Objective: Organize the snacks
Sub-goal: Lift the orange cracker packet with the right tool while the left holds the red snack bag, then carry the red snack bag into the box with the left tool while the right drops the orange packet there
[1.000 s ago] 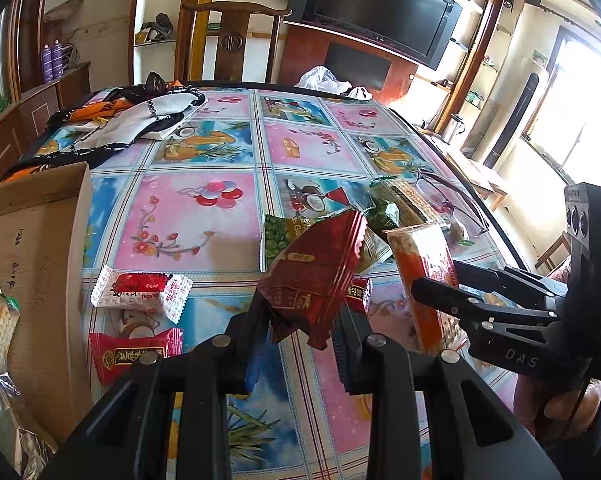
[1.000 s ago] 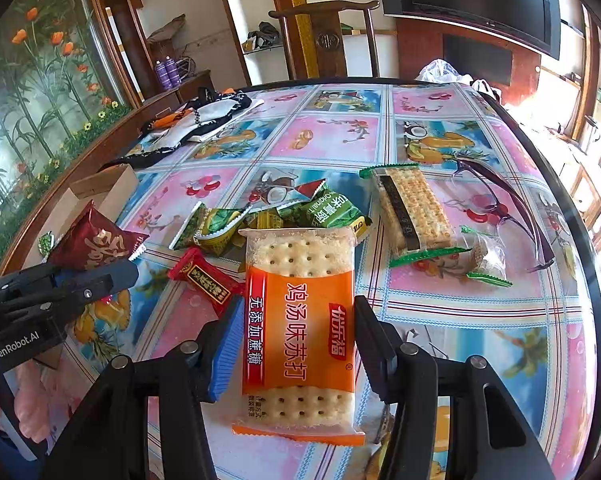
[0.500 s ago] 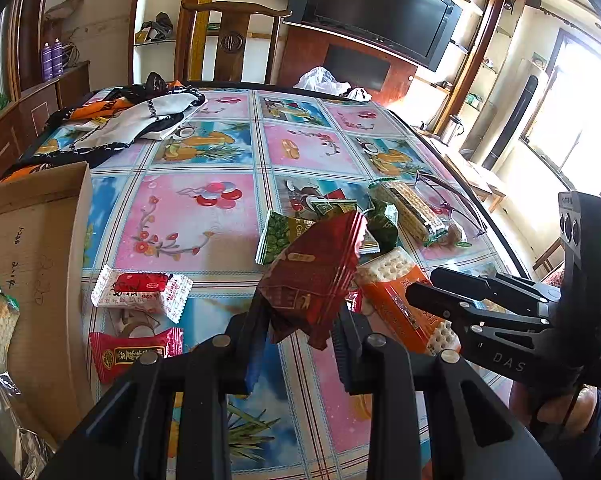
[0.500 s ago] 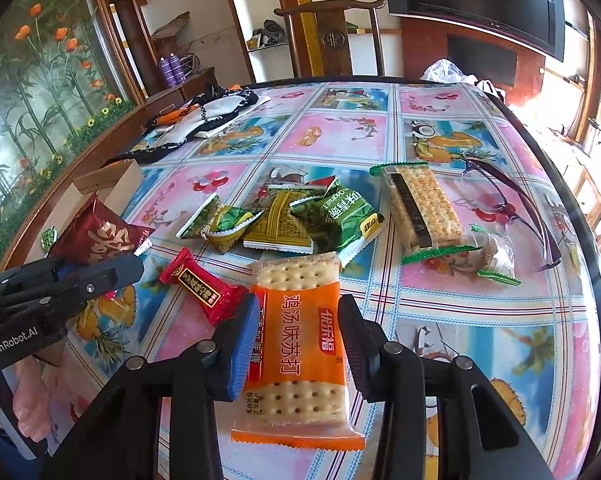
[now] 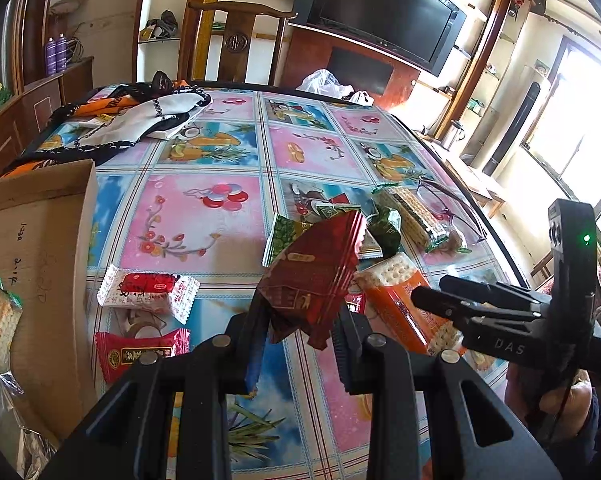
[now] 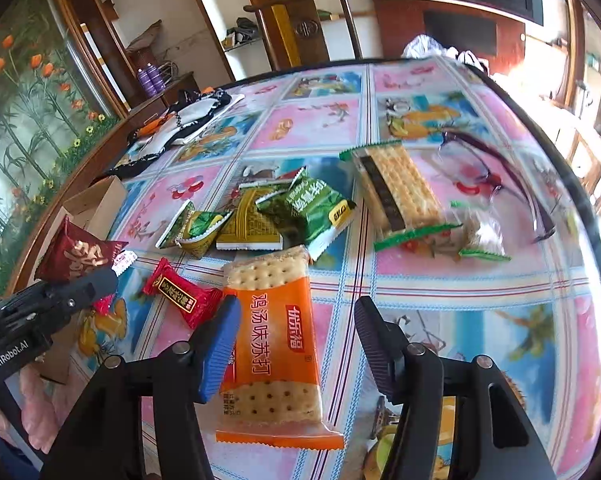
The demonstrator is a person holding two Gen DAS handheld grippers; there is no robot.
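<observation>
glasses, clothing, chair

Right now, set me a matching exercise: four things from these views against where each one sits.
Things:
1. dark red packet
2. orange cracker pack
3. glasses
4. cardboard box

Places:
a. flat on the table between open jaws
b. at the table's left edge, crackers inside
c. clamped in the left gripper
d. beside the green-trimmed cracker pack

Pairs: 1-c, 2-a, 3-d, 4-b
</observation>
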